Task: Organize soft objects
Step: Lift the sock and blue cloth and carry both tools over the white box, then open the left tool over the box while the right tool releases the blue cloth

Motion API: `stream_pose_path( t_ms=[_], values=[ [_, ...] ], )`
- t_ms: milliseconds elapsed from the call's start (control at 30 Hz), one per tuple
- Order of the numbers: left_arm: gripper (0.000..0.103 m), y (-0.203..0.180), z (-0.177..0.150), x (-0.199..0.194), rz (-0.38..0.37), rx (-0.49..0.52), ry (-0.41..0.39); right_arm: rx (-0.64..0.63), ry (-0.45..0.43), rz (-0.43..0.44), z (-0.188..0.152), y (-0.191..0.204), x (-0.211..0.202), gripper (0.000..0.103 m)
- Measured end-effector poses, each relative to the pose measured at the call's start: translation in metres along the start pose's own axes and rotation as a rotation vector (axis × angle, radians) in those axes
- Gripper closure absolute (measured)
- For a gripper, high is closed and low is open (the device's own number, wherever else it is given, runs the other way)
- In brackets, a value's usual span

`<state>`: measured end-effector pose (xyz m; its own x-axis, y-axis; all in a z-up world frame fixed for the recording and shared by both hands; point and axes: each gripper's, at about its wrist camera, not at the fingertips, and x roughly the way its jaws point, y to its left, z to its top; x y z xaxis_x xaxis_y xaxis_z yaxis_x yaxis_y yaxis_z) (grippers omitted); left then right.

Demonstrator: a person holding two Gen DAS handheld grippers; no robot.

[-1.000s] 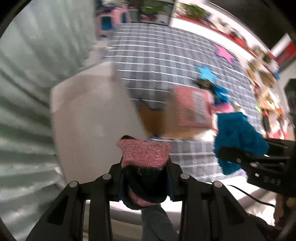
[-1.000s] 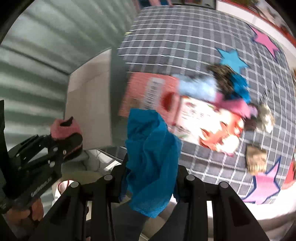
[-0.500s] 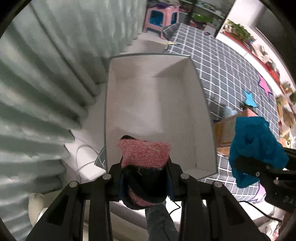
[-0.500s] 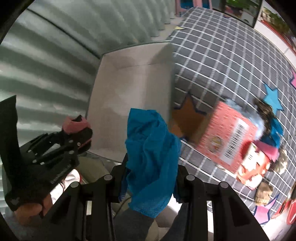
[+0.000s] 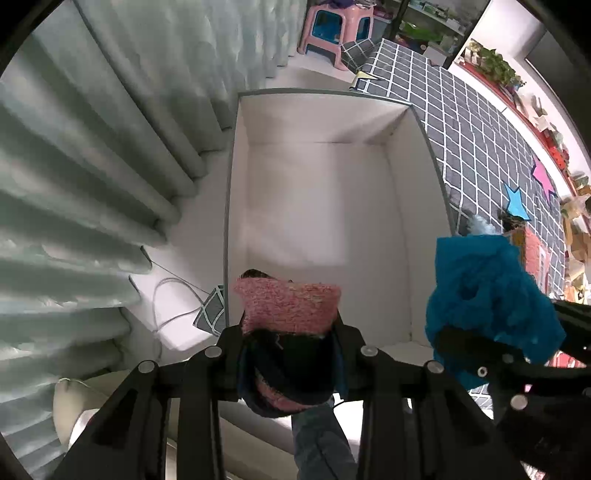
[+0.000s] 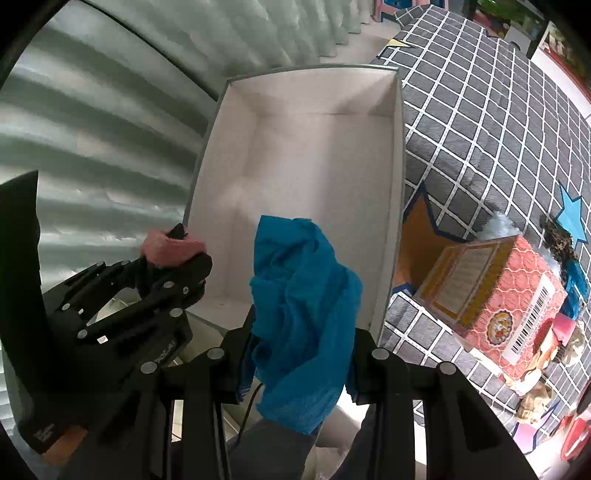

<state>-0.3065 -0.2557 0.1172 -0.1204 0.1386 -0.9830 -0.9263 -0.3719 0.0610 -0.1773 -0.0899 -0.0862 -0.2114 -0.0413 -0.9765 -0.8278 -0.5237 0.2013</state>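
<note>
My left gripper (image 5: 290,332) is shut on a pink and black knitted sock (image 5: 288,304), held above the near end of an open white box (image 5: 399,206). My right gripper (image 6: 299,354) is shut on a crumpled blue cloth (image 6: 303,295), held above the near end of the same box (image 6: 399,177). The box holds nothing that I can see. The right gripper and its blue cloth (image 5: 487,291) show at the right of the left wrist view. The left gripper and its sock (image 6: 170,247) show at the left of the right wrist view.
Pale green curtains (image 5: 92,147) hang left of the box. A grey checked mat (image 6: 498,110) lies to the right, with a red printed carton (image 6: 498,291) and several small soft things (image 6: 561,258) beside it. A pink stool (image 5: 334,26) stands far off.
Both grippers swung left from the mat and the carton to above the white box, which now lies square in both views. Each still holds its item.
</note>
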Motion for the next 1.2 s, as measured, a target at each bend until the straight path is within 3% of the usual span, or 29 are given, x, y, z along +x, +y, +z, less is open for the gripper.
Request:
stream_pose_path(
  t_ms=[467, 1000, 1133, 1200],
  values=[
    [0.066, -0.039, 0.023, -0.005, 0.038, 0.017, 0.050, 0.022, 0.018, 0.004, 0.004, -0.004, 0.007, 0.063],
    [0.065, -0.050, 0.025, 0.004, 0.059, 0.041, 0.083, 0.034, 0.027, 0.010, 0.003, -0.011, 0.008, 0.063],
    [0.049, -0.056, 0.025, 0.003, 0.081, 0.066, 0.077, 0.039, 0.019, 0.012, 0.002, -0.015, 0.007, 0.062],
    [0.039, -0.055, 0.025, 0.004, 0.095, 0.061, 0.082, 0.047, 0.016, 0.005, 0.001, -0.019, 0.006, 0.056]
  ],
)
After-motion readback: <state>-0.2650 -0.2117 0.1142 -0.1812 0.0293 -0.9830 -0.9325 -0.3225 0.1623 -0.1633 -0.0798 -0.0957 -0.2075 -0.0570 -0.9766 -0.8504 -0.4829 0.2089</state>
